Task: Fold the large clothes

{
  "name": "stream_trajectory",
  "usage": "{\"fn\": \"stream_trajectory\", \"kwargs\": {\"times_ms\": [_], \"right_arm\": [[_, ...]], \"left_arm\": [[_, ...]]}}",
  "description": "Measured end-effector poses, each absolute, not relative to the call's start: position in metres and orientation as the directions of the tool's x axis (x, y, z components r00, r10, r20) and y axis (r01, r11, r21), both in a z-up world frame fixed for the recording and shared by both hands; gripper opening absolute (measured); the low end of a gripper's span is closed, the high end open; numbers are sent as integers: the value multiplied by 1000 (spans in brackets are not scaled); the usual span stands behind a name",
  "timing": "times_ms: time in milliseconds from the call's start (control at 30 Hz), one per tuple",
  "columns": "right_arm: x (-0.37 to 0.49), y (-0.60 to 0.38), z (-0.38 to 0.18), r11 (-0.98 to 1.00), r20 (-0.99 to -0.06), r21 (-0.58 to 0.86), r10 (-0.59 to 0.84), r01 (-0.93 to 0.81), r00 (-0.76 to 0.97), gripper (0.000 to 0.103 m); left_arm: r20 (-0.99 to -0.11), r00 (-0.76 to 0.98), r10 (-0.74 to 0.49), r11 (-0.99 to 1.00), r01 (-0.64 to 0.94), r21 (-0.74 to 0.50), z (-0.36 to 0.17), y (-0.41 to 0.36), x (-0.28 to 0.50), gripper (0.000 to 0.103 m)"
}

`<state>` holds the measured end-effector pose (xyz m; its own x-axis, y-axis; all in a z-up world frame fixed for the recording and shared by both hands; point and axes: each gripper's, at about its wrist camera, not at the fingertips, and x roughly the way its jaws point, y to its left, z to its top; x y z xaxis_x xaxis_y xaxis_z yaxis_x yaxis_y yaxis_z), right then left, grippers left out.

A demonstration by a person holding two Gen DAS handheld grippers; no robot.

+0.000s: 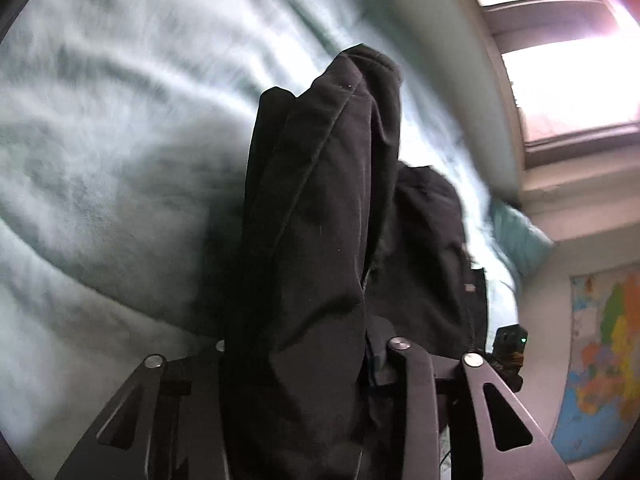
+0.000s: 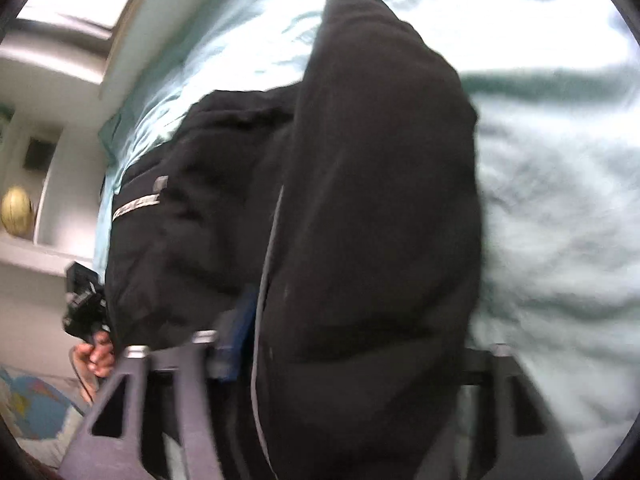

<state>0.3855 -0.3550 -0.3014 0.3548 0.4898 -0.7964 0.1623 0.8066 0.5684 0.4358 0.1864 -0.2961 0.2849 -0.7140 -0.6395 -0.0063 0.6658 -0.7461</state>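
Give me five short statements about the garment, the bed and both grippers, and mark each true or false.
1. The garment is black. True.
2. The bedding under it is red. False: it is pale green.
3. A fold of the garment stands bunched between the fingers of the left gripper. True.
4. The right gripper holds nothing. False: a thick fold of black cloth fills the space between its fingers.
5. A coloured map shows at the right edge of the left wrist view. True.
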Motion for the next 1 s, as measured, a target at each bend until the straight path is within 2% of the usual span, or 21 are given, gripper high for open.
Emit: {"fn": "stream_trajectory", "kwargs": {"times_ms": [133,300,500,633,733,800,900,933,967,1000], "right_arm": [[362,-327,-248,863,-806,497,418,94,420,40],[309,-283,-174,911,-815,413,360,19,453,38],[222,-250,-133,916,-821,402,355,12,447,38],[181,-236,-139,920,-852,391,349,30,390,39],[162,-228,-169,917,-880,394,354,70,316,39],[155,-224,-193,921,-902,379,345,92,260,39],[150,-229,-240,939,-951,288,258,190,170,51],[148,-236,-251,931,-958,274,242,241,155,58],[144,-249,-260,896,-946,318,280,310,163,62],[139,-260,-264,858,-929,367,321,359,183,62]], "left_arm": [[-594,315,-740,648,101,-755,-241,179,408,33],[-591,327,-738,669,239,-704,-164,177,352,33],[-564,336,-755,650,263,-713,-131,210,275,33],[-589,301,-750,656,222,-722,-146,216,232,33],[-620,256,-742,664,153,-732,-183,225,207,33],[-674,220,-705,703,96,-705,-219,229,197,35],[-828,205,-521,845,-9,-534,-269,237,193,46],[-848,193,-494,858,-49,-511,-285,247,193,47],[-814,188,-549,815,-94,-572,-297,260,191,49],[-767,195,-612,754,-149,-640,-305,276,189,49]]}}
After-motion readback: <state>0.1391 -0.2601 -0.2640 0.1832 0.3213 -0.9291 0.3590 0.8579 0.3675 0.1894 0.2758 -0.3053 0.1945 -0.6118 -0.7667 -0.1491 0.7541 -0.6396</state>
